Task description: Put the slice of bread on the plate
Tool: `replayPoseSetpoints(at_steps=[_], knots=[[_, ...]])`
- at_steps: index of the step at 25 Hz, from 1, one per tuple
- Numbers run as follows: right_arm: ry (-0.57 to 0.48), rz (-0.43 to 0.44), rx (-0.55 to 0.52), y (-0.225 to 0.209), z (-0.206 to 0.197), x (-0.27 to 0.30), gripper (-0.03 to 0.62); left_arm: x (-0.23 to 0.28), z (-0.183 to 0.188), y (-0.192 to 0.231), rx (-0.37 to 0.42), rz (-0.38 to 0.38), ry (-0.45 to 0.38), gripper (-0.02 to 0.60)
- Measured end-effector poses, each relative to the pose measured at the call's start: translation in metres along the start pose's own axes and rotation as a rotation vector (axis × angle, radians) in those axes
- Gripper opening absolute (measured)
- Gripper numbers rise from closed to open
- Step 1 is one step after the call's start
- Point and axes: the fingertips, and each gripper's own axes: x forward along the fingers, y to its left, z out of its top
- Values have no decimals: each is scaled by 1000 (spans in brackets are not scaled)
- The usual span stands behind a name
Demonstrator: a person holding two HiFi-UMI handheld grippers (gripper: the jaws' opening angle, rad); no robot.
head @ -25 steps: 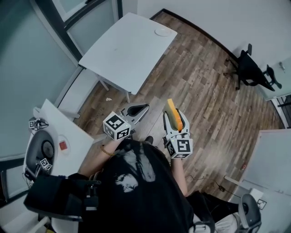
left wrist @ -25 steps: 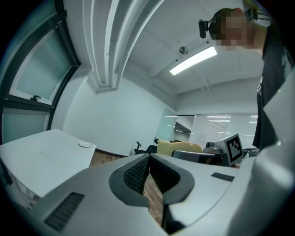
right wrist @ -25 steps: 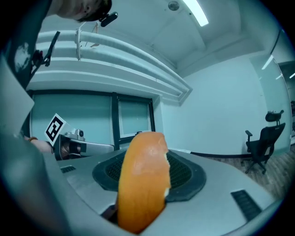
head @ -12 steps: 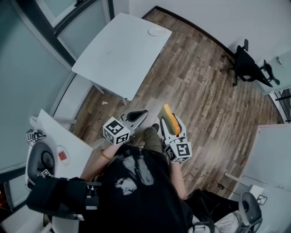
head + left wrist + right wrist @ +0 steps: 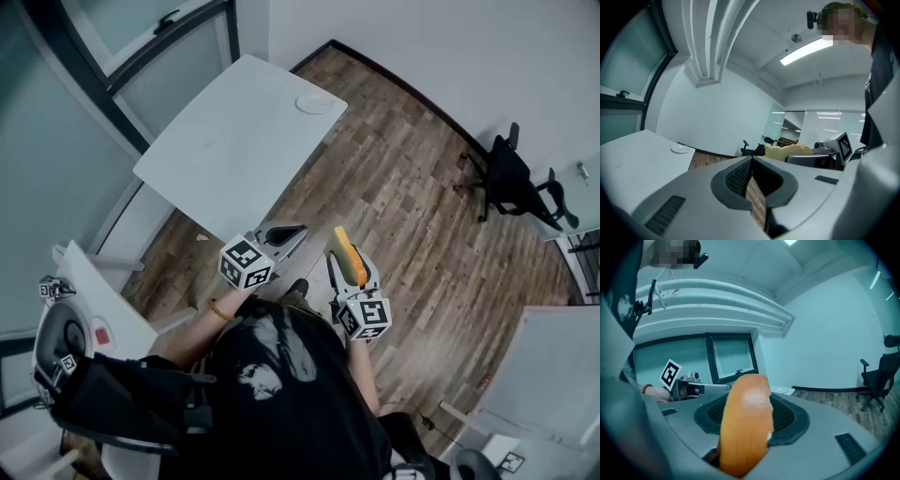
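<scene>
Bread slice (image 5: 344,249) stands clamped in the fingers of the right gripper (image 5: 346,264) above the floor, well apart from the plate (image 5: 312,103) on the far bench (image 5: 225,150), so the placing is still to do; the left gripper (image 5: 284,232) has its fingers together, empty.

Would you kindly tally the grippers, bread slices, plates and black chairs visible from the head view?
grippers: 2 (left gripper, right gripper)
bread slice: 1
plate: 1
black chair: 1
Total: 5
</scene>
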Motion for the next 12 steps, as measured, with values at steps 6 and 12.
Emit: replayPoseSetpoints(at_steps=[6, 12], knots=[[72, 87, -3, -55, 4, 35, 213, 61, -7, 5, -7, 18, 56, 5], [103, 134, 28, -81, 12, 87, 213, 92, 10, 60, -46, 73, 66, 5]])
